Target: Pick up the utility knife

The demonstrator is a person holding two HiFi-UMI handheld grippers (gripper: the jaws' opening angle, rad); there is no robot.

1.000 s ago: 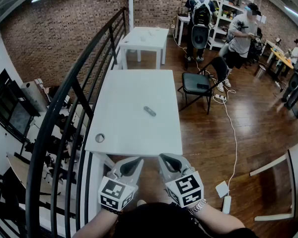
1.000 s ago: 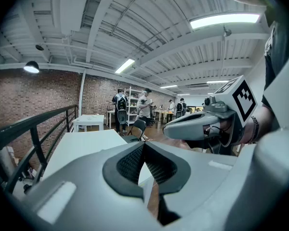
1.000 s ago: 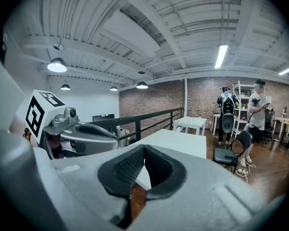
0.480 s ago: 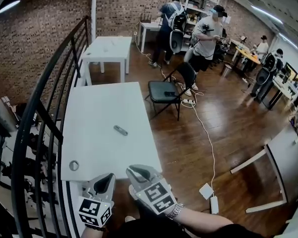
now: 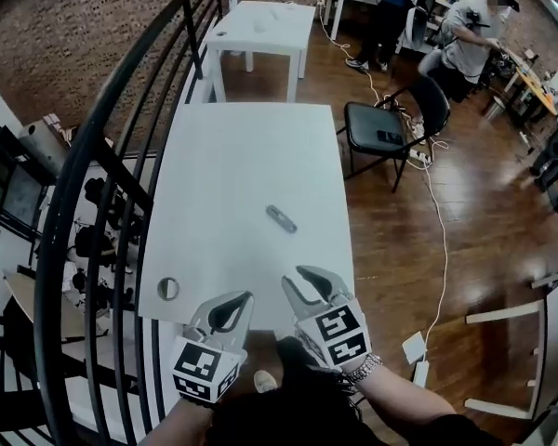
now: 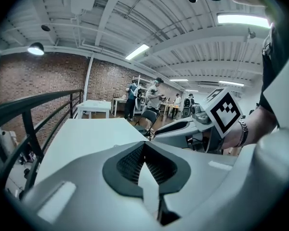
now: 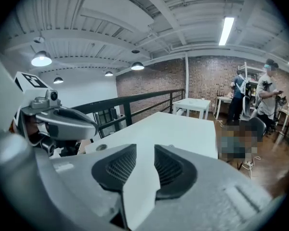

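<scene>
Over table (image 5: pixel 225 170) edge, tilted down: right gripper (image 5: pixel 294 277) fingers opening, empty; left gripper (image 5: pixel 245 298) shut.

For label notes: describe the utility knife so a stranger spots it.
Find the long white rectangular table left of the black folding chair. Right of its middle lies the small grey bar-shaped utility knife, set diagonally. It is the only loose thing there; the other mark is a round hole near the left front corner.

You are facing a grey utility knife (image 5: pixel 281 218), a white table (image 5: pixel 214 156), a black chair (image 5: pixel 377 128), a black railing (image 5: pixel 51 249), a brown plank floor (image 5: pixel 465 221) and a reddish-brown brick-patterned wall (image 5: pixel 65 45).
</scene>
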